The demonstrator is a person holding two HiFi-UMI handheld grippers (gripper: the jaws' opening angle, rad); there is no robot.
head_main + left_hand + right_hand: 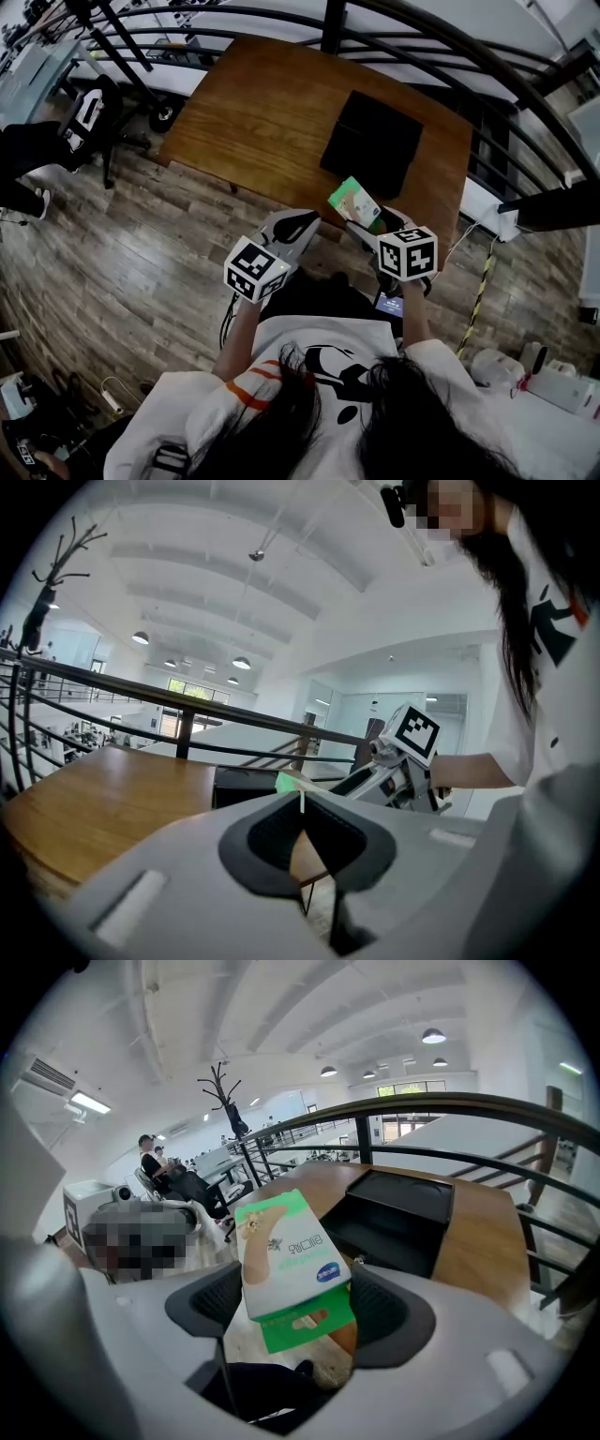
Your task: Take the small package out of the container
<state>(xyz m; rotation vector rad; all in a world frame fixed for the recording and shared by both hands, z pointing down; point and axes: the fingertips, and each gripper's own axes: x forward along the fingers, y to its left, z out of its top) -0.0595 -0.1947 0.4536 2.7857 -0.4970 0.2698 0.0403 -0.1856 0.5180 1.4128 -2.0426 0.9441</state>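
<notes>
Brown wooden bench [253, 112] carried one thing: a black, shallow, rectangular open-top container [375, 141], at about 2 o'clock from the bench centre in the head view. I couldn't see anything inside it.

Right gripper [367, 223] was at 6 o'clock from the container, near the bench's front edge. Its jaws stood wide and pinched the small white-and-green cardboard package [286, 1260] by its lower end. The package was tilted, with its top leaning toward 11 o'clock in the right gripper view. It was in the air and clear of the container walls, so I'd judge the removal essentially done, with only the set-down left.

Left gripper [302, 225] was at 9 o'clock from the right one, jaws pressed together with nothing between them. It looked idle.

To do the set-down well:
- Hold pinch pressure constant. The thin carton will likely crush or pivot if squeezed harder.
- The grip is low on the box, so the top could swing. Move slowly and avoid wrist roll.
- Aim for bare wood at 9 o'clock from the container.
- Lay the package flat on the bench before spreading the jaws.
- Keep the left gripper out of the path.
</notes>
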